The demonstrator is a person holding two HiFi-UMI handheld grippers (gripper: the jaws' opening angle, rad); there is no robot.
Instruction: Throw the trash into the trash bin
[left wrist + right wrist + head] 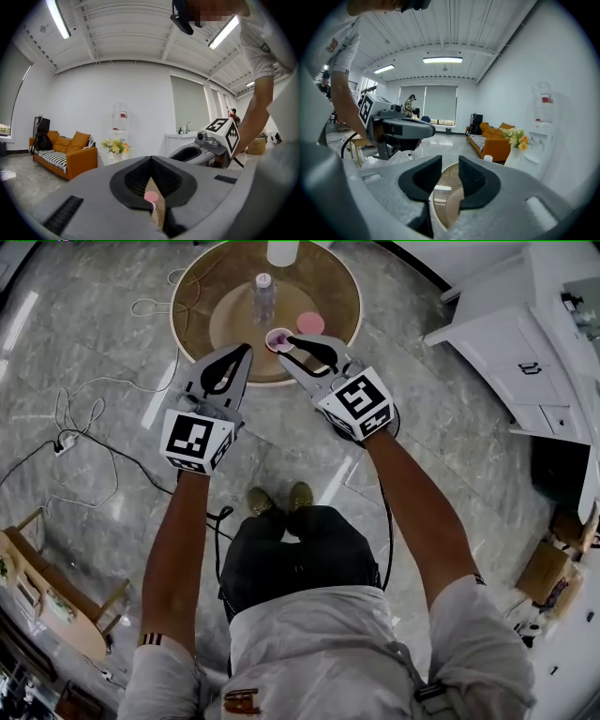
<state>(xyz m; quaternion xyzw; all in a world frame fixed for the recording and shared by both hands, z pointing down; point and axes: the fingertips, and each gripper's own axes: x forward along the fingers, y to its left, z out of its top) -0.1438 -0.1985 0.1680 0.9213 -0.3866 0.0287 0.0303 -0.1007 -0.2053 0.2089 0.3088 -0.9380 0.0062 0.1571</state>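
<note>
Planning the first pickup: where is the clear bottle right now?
In the head view the clear bottle stands near the centre of the round table, top of frame, up and left of the flat pink disc.

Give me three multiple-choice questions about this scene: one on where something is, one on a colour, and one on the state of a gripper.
1. Where does the clear bottle stand?
A) on the floor
B) on the round table
C) on the white cabinet

2. What colour is the sofa?
A) orange
B) blue
C) green

3. How do the jaws of the right gripper stand?
A) shut on the bottle
B) shut on a cable
C) apart, with nothing between them

Answers:
1. B, the head view shows the bottle upright on the wooden top.
2. A, its orange cushions show in both gripper views.
3. C, the table shows through the gap between the pads.
</note>
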